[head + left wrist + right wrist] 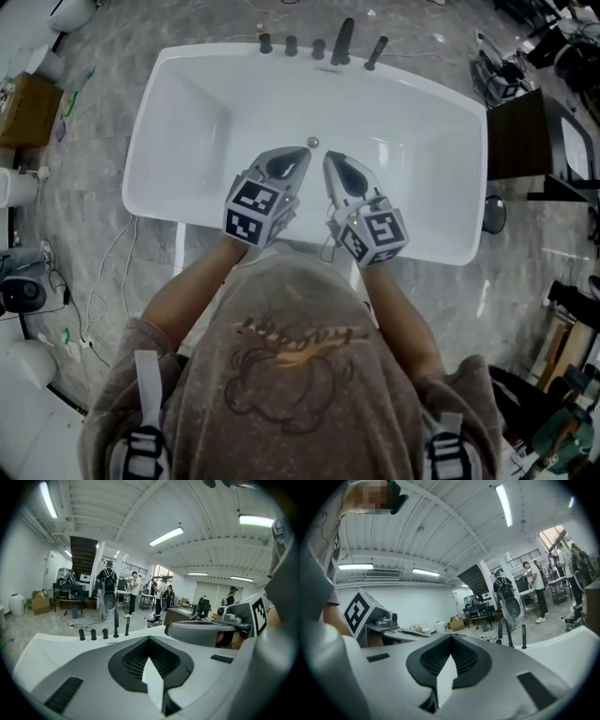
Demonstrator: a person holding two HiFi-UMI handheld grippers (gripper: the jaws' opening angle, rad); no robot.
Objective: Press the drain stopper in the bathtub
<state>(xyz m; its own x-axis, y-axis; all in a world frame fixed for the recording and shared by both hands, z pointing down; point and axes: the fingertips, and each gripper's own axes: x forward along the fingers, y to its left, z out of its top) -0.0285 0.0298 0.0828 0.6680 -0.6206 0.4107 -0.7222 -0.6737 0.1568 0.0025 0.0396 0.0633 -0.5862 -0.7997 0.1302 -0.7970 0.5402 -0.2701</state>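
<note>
A white bathtub [187, 112] fills the head view, and a small round metal drain stopper [313, 142] sits on its floor near the middle. My left gripper [302, 153] and right gripper [329, 157] hover side by side over the tub's near half, tips pointing towards the stopper and just short of it. Both are shut with nothing between the jaws. The left gripper [149, 638] view looks level across the tub rim, as does the right gripper [451, 637] view. Neither gripper view shows the stopper.
A black faucet spout [343, 42] and several black knobs [292, 45] line the tub's far rim. A dark cabinet [518, 136] stands to the right, and a cardboard box [23, 108] and cables lie on the floor to the left. People [108, 590] stand in the background.
</note>
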